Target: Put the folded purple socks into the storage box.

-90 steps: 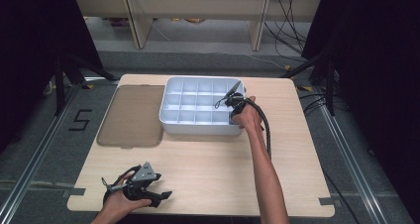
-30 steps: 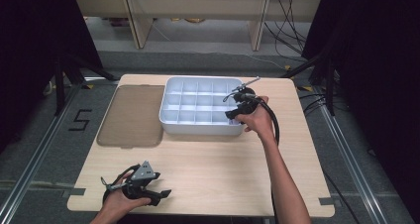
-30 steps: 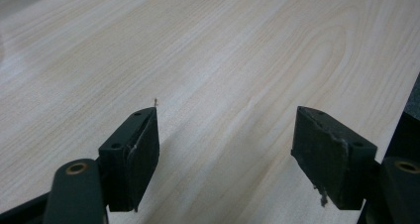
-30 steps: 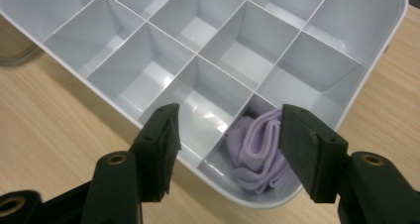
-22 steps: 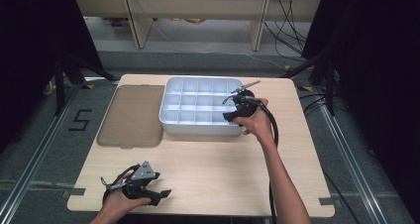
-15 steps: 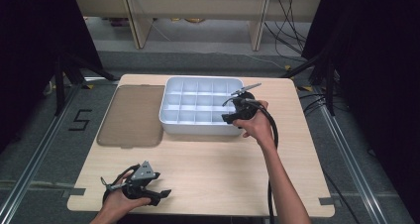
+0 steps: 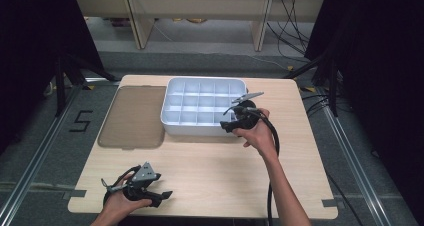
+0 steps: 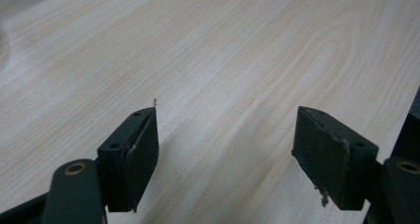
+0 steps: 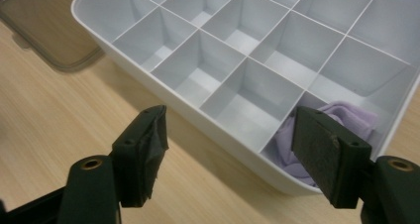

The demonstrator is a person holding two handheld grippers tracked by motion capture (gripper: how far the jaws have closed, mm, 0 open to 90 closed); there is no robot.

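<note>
Right gripper [image 9: 228, 149] at the white compartment tray's [image 7: 172, 117] lower-right corner, jaws spread and just been opening, nothing pinched. Lilac cloth [image 9: 341, 122] bunched in that corner cell. Left gripper [image 8: 225, 154] released too, lower left over bare bench [image 8: 223, 50]. Brown lid [image 7: 132, 116] left of tray.

A light wood-grain bench [image 7: 210, 176] is seen on a grey floor [image 7: 45, 151], lit from above. Dark curtains [image 7: 30, 46] are hung to the left and right. At the far side, pale wooden shelving legs [image 7: 135, 11] are seen, with black cables [image 7: 295, 21] trailed over the floor. A "5" [image 7: 80, 121] is marked on the floor at left.
</note>
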